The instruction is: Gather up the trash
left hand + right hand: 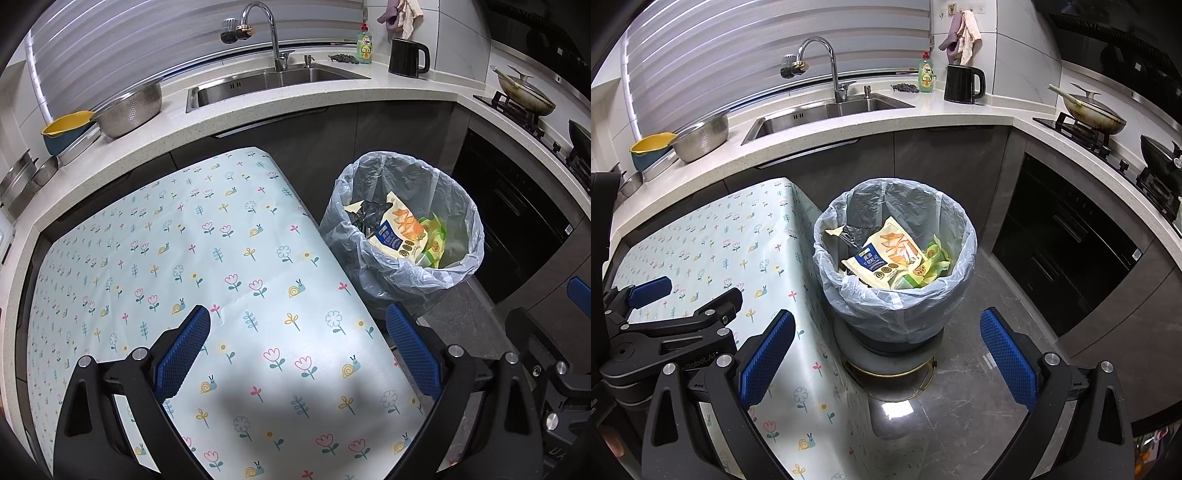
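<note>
A bin lined with a clear plastic bag (351, 236) (886, 310) stands on the floor to the right of a table covered with a flower-print cloth (184, 240) (713, 240). Inside lie a yellow and blue snack bag (399, 232) (886, 262), green wrappers (437, 245) (932, 266) and a dark wrapper (369, 216) (851, 234). My left gripper (299, 347) (687, 295) hovers open over the bare cloth, holding nothing. My right gripper (888, 358) is open and empty in front of the bin, above the floor. Its blue pad (580, 291) shows at the edge of the left wrist view.
Behind runs a white L-shaped counter (960, 118) with a sink (827, 110), a faucet (831, 66), a steel colander (701, 136), a yellow bowl (652, 144), dish soap (926, 75) and a black kettle (962, 85). A stove with pans (1093, 114) and dark cabinets stand on the right.
</note>
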Action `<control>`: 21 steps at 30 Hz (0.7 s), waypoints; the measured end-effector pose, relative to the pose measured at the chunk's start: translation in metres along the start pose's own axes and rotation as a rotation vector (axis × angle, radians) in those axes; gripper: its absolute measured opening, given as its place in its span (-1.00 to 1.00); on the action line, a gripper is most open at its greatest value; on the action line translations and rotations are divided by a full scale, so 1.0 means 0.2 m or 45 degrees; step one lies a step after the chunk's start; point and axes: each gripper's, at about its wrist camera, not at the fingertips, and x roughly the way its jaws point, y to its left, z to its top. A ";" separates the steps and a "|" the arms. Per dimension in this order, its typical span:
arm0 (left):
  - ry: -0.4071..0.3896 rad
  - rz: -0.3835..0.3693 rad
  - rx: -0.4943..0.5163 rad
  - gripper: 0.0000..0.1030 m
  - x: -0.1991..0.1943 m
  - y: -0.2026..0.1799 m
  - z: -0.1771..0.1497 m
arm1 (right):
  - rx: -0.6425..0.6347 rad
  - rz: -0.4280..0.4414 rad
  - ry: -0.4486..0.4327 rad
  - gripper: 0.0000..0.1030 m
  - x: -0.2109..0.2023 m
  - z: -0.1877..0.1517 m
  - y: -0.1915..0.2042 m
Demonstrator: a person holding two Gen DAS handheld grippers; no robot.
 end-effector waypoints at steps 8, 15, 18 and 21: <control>-0.003 0.002 0.000 0.78 0.00 0.01 0.00 | 0.001 -0.002 -0.001 0.88 0.00 0.00 0.00; -0.003 0.010 0.001 0.78 -0.01 0.01 -0.01 | 0.000 -0.002 0.000 0.88 0.00 0.00 0.00; -0.005 0.002 0.002 0.78 -0.01 0.01 -0.01 | 0.001 -0.002 0.002 0.88 0.00 0.00 0.00; 0.000 0.000 0.006 0.78 0.00 0.01 -0.01 | 0.003 0.000 0.005 0.88 0.00 0.00 0.00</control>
